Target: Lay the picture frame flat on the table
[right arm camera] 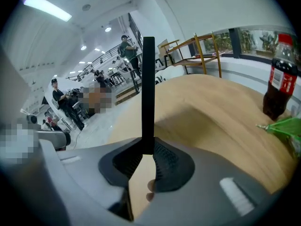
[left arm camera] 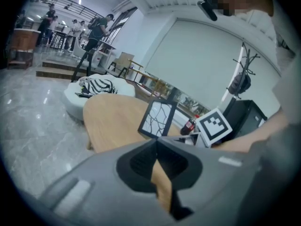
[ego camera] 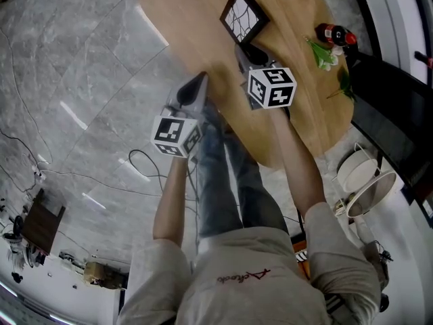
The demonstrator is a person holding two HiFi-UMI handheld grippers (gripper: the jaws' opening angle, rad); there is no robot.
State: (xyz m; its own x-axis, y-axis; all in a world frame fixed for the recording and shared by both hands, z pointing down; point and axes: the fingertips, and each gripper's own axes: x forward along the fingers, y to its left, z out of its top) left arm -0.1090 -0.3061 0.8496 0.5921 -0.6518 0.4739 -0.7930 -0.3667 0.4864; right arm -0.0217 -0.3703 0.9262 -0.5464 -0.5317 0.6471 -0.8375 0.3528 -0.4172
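Right gripper view shows my right gripper (right arm camera: 147,147) clamped on the near rim of the picture frame (right arm camera: 148,88). The frame stands upright and edge-on as a thin black bar, toward the middle of the oval wooden table (right arm camera: 211,112), well apart from the cola bottle (right arm camera: 278,76) by its right edge. I judge it light and stiff, with smooth, slightly slippery moulding and a fragile front, so I hold it by the rim; my left gripper (left arm camera: 156,142) hangs at the table's left edge, jaws together on nothing.
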